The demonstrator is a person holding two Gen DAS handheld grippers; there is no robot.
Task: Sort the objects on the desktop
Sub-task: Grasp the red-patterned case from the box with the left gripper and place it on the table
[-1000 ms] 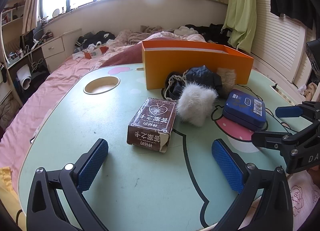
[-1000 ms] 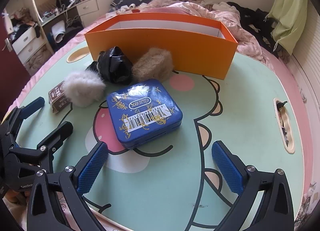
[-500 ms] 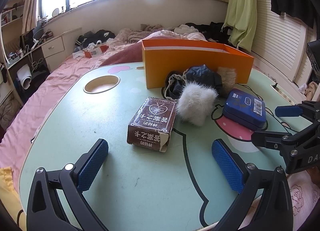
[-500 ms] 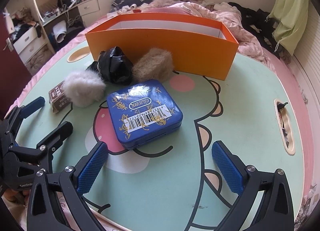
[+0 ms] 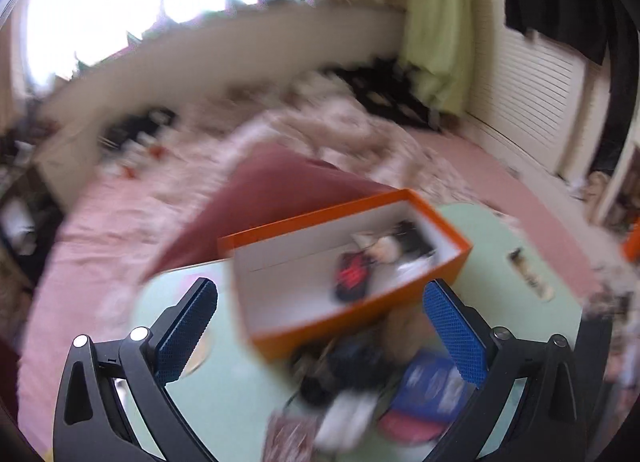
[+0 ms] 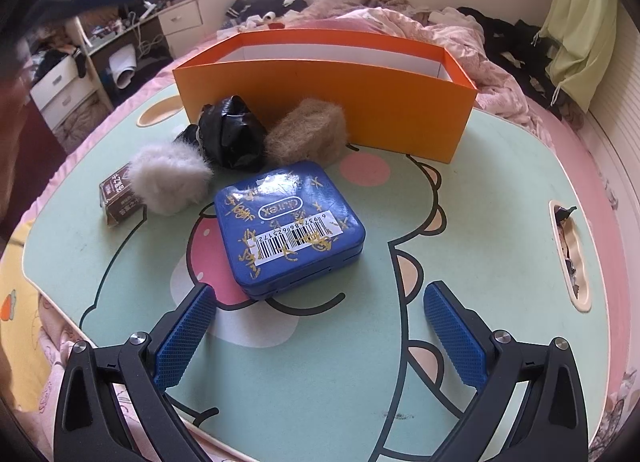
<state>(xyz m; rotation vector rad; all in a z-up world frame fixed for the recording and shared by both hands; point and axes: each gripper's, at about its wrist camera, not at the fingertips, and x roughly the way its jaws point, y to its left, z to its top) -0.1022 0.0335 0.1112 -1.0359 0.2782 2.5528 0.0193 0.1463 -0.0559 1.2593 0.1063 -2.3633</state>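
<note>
Right gripper (image 6: 320, 336) fingers wide, empty, over bare bench (image 6: 500, 246) just short of the blue tin (image 6: 288, 226); tin lies near the orange box (image 6: 328, 106). Left gripper (image 5: 320, 336) fingers wide, empty, has risen above the box; view blurred.

A bright window (image 5: 120, 10), a pink bed (image 6: 400, 22), white drawers (image 6: 64, 86), and a green curtain (image 6: 580, 34).

A lived-in bedroom at home — rumpled pink bed (image 6: 460, 38) strewn with clothes (image 6: 276, 6), drawers (image 6: 64, 86), curtained window (image 5: 120, 2).
</note>
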